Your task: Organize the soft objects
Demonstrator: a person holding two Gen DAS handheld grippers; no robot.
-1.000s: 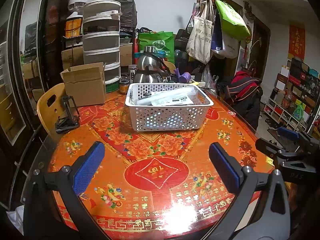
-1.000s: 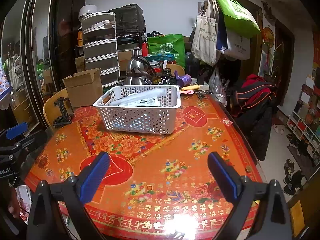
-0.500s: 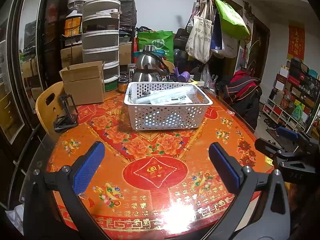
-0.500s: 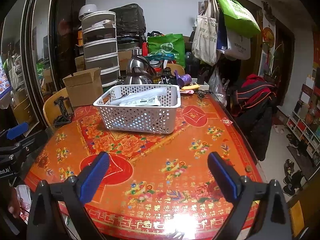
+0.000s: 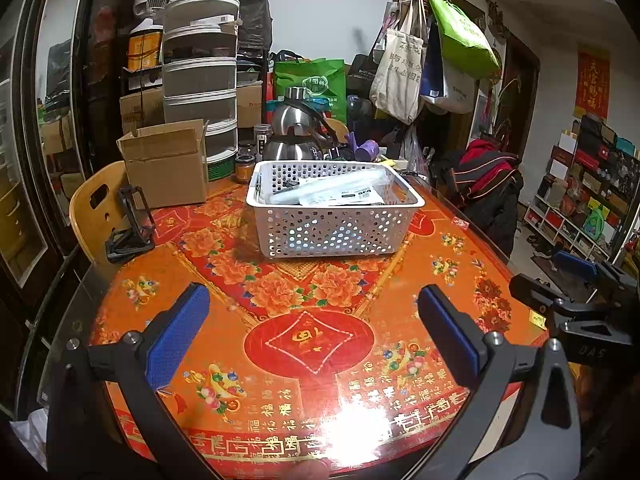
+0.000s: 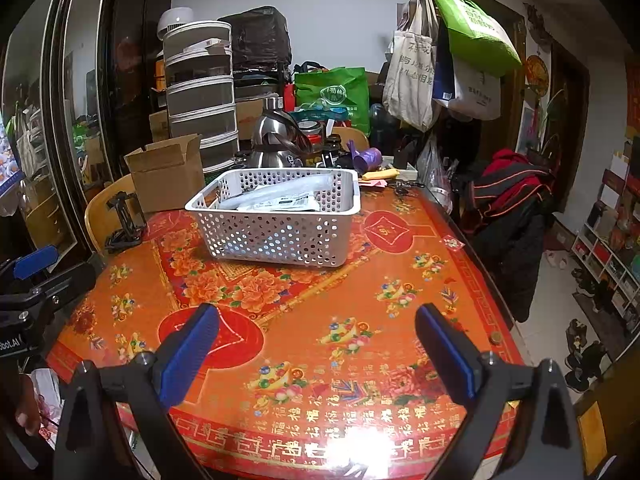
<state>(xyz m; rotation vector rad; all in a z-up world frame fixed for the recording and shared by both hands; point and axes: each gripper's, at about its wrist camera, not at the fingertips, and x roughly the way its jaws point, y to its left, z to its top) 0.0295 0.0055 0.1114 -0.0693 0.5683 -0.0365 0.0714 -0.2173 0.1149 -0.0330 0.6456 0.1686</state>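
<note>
Basket [image 5: 336, 216] ahead of both grippers: lower contents hidden behind the perforated wall; print on the white packets [image 5: 340, 196] too small to read. Kettle [image 6: 276, 140] beyond: base hidden behind the basket. Right gripper [image 5: 576, 280], seen from the left: cut off at the frame edge.

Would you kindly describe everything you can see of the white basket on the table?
The white basket is rectangular, plastic-looking, with perforated walls and a smooth rolled rim. It sits upright on the orange floral tablecloth, towards the far side. Clear and white plastic-wrapped packets lie inside, rising to the rim. Neither tool touches it.
</note>
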